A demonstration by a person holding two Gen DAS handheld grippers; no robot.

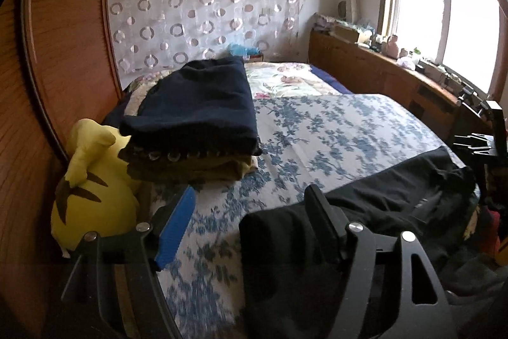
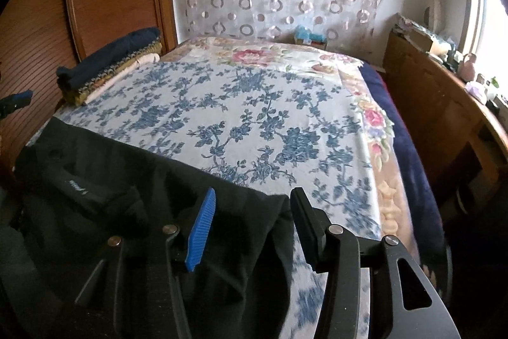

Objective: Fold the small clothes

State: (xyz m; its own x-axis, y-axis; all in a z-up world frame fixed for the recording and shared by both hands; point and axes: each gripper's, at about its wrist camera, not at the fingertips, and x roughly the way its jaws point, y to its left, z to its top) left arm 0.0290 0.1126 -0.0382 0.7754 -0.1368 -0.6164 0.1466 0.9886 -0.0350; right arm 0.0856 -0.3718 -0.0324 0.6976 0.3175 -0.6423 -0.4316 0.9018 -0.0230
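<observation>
Both grippers, left gripper [image 1: 250,221] and right gripper [image 2: 252,221], are hovering with fingers spread open over the black garment [image 2: 136,180] lying across the bed [image 2: 254,104] edge, probably for pinching its ends.

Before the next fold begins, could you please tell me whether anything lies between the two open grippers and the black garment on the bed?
Nothing visible does. The black fabric garment lies at the near edge of the blue floral bedspread, directly under the left gripper and the right gripper, both open. The stack of folded clothes sits off to the left.
</observation>
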